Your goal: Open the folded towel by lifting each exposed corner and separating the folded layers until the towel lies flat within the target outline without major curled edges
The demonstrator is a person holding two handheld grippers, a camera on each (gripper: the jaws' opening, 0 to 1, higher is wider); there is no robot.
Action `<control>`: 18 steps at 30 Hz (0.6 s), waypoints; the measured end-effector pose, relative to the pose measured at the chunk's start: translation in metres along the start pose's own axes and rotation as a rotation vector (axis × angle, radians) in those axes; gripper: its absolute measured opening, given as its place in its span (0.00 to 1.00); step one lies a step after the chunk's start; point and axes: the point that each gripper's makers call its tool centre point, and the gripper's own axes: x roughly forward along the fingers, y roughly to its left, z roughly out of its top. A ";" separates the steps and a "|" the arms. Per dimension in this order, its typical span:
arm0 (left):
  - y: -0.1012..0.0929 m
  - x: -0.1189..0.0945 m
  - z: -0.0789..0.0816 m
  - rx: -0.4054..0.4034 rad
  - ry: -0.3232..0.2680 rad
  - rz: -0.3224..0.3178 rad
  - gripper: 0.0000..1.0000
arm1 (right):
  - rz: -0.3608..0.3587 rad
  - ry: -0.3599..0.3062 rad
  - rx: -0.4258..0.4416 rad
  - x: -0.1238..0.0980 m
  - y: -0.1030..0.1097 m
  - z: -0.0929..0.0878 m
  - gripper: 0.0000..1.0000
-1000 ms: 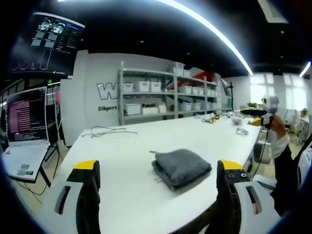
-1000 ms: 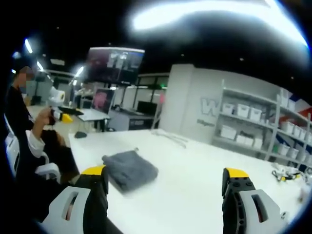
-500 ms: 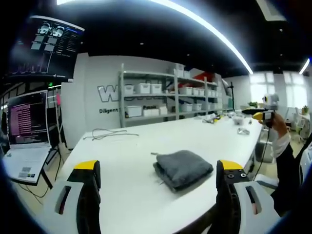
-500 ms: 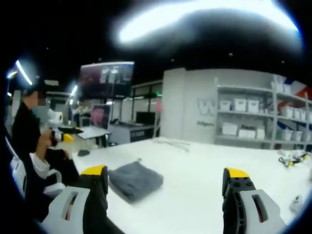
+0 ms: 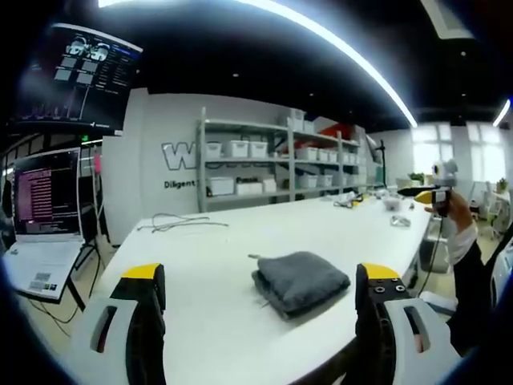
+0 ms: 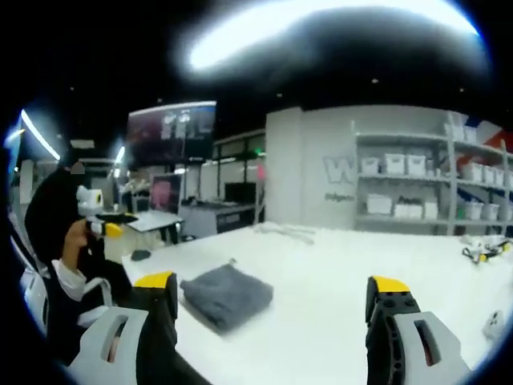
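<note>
A dark grey towel (image 5: 303,281) lies folded in a thick square on the white table (image 5: 200,265), near its front edge. My left gripper (image 5: 260,282) is open and held back from the towel, well above the table edge. In the right gripper view the same towel (image 6: 226,293) sits just right of my left jaw tip, and my right gripper (image 6: 272,287) is open and empty, off the table. A person's hand holds the right gripper (image 5: 435,192) at the far right of the left gripper view; the left gripper (image 6: 104,225) appears in a hand at the left of the right gripper view.
A loose cable (image 5: 180,220) lies on the far part of the table. Small items (image 5: 394,210) sit at its far right end. A laptop (image 5: 40,241) stands on a side desk at left. Shelves with white bins (image 5: 264,164) line the back wall.
Both views have shifted slightly as the hands moved. The towel has not moved and both grippers stay open.
</note>
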 end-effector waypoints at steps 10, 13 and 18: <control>-0.002 0.001 -0.001 -0.001 0.003 -0.003 0.98 | 0.002 0.001 -0.008 -0.001 0.001 0.000 0.99; -0.003 0.001 -0.001 0.000 0.004 -0.003 0.98 | 0.001 0.002 -0.010 -0.001 0.001 0.000 0.99; -0.002 0.002 -0.003 0.000 0.009 -0.004 0.98 | 0.002 0.004 -0.016 0.000 0.001 -0.001 0.99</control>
